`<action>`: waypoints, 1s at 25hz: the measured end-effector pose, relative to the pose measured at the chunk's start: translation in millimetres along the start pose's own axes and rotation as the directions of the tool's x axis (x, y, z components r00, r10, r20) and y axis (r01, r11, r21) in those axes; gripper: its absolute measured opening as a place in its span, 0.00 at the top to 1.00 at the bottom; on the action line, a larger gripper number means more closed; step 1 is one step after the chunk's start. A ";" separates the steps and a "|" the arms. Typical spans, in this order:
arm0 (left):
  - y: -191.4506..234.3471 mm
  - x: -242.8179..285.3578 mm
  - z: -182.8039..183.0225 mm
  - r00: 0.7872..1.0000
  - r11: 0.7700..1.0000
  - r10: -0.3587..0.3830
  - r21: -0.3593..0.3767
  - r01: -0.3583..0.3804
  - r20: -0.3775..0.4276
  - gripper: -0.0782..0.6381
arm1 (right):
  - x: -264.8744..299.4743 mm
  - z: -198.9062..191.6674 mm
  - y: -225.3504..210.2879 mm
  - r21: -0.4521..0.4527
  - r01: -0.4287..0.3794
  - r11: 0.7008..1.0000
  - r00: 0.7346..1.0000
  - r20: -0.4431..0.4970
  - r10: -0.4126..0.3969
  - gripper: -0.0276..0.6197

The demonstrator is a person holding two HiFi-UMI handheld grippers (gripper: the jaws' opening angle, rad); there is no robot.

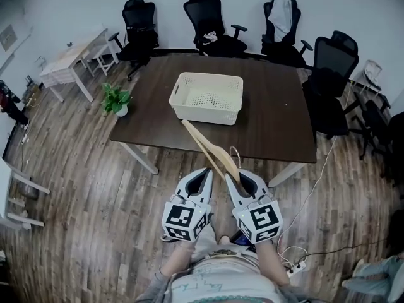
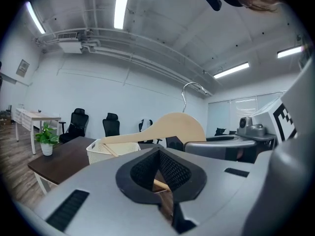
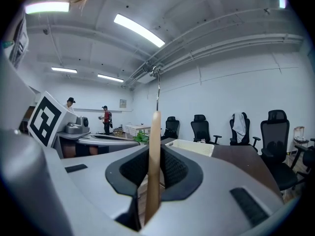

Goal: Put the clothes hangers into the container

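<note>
pinched tight on the wooden clothes hanger [image 3: 154, 146] at the right gripper [image 3: 147, 191], board edge-on, hook up. closed almost together on its thin lower bar at the left gripper [image 2: 165, 188]. held out past the near edge of the table [image 1: 278, 125], far end pointing at the white container [image 1: 205, 114] standing mid-table.

Two claws work here, the left claw [image 1: 201, 175] and the right claw [image 1: 240, 175]. One wooden hanger [image 1: 211, 150] reaches ahead from between them. Ahead stand one cream basket [image 1: 205, 113] and one dark table [image 1: 278, 125]. Four black office chairs [image 1: 208, 17] show clearly beyond. One potted plant [image 1: 116, 100] sits ahead-left of the left claw, with one pale desk [image 1: 66, 62] farther left. Two people [image 3: 106, 119] stand far off, left of the right claw.
</note>
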State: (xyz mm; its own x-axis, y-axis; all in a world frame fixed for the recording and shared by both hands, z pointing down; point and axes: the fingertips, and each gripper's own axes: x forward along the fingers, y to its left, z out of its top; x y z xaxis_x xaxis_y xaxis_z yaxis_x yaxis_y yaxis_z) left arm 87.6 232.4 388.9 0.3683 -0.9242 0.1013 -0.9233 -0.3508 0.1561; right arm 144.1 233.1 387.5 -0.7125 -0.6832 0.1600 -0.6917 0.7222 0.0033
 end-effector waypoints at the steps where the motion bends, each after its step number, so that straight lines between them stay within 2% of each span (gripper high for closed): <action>1: 4.1 5.0 0.1 1.000 1.000 -0.006 0.002 0.006 -0.005 0.88 | 6.1 0.7 -2.4 0.001 0.005 1.000 1.000 -0.001 -0.005 0.86; 13: 66.0 55.8 9.6 0.997 0.997 -0.076 0.004 0.076 -0.012 0.88 | 82.2 13.1 -27.1 -0.008 0.066 0.998 0.998 0.005 -0.066 0.86; 19: 94.2 62.2 13.6 0.995 0.995 -0.100 0.014 0.100 -0.029 0.88 | 111.5 15.6 -26.1 0.007 0.093 0.996 0.996 -0.003 -0.092 0.86; 25: 115.0 64.0 7.8 0.994 0.995 -0.098 -0.005 0.097 -0.040 0.88 | 131.1 9.9 -20.7 0.014 0.089 0.996 0.996 -0.022 -0.088 0.86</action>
State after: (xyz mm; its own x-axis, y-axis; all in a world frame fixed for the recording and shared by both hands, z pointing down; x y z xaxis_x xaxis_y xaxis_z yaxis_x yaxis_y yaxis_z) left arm 4.2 131.8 405.6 0.4606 -0.8788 0.1249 -0.8826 -0.4385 0.1698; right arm 63.9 127.5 398.6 -0.6458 -0.7417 0.1812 -0.7538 0.6571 0.0032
